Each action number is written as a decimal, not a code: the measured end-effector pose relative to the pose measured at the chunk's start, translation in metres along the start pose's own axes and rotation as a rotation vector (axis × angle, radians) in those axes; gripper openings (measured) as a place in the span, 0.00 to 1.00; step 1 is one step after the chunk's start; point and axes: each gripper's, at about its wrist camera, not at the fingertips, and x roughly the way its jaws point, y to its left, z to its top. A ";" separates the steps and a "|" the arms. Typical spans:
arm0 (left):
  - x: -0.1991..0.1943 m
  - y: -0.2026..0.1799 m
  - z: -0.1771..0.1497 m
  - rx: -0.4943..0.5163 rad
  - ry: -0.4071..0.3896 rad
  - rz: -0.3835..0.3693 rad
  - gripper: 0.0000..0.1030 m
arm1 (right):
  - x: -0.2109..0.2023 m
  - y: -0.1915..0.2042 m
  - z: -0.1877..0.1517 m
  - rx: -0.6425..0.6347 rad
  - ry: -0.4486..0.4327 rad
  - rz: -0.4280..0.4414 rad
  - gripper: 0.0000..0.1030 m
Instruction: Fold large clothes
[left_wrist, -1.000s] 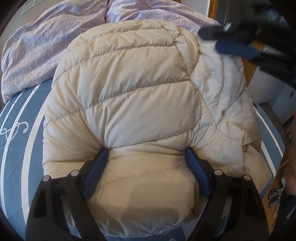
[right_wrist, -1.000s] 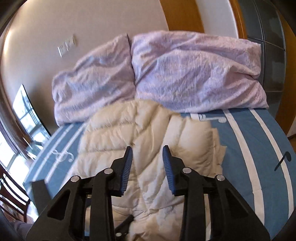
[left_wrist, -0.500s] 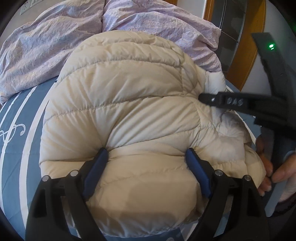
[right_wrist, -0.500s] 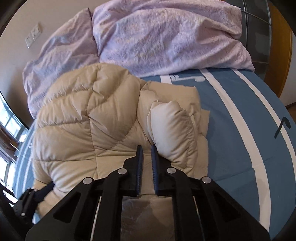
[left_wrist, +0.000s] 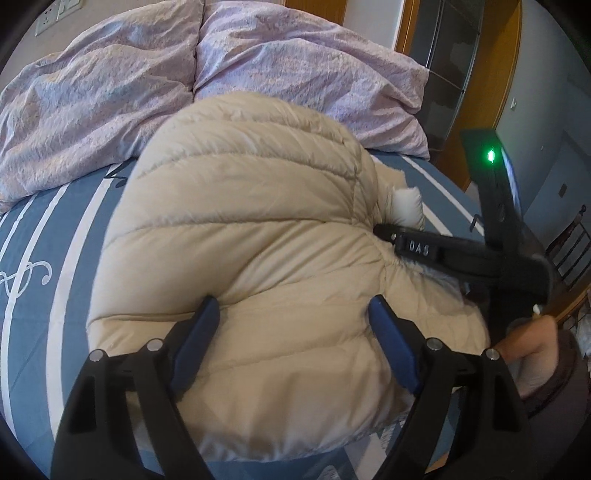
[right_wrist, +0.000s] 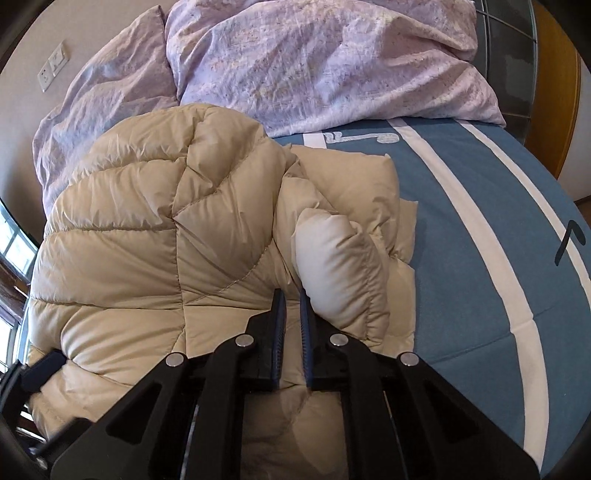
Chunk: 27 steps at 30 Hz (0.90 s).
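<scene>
Cream quilted down jacket (left_wrist: 258, 236), one item, lies bunched on the blue bedsheet with white stripes (right_wrist: 480, 258), its far edge touching two lilac crumpled pillows (left_wrist: 258, 62). Left gripper (left_wrist: 291, 314) — fingers spread wide, pressed down onto the near padded section, gripping nothing. Right gripper (right_wrist: 291, 306) — fingers nearly together, only a narrow gap between the pads, with jacket fabric lying in that gap beside one puffed pale sleeve cuff (right_wrist: 332, 266); whether the fabric is actually clamped cannot be told. One white wall socket plate (right_wrist: 53, 70) is mounted behind the pillows.
</scene>
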 end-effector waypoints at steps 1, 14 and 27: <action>-0.002 0.001 0.002 -0.002 -0.004 -0.002 0.81 | 0.000 -0.001 -0.001 -0.001 -0.002 -0.003 0.06; -0.028 0.021 0.052 0.038 -0.094 0.078 0.81 | -0.002 -0.005 -0.004 0.004 -0.011 -0.013 0.06; 0.009 0.028 0.107 0.160 -0.076 0.112 0.81 | -0.001 -0.005 -0.003 0.005 -0.013 -0.010 0.06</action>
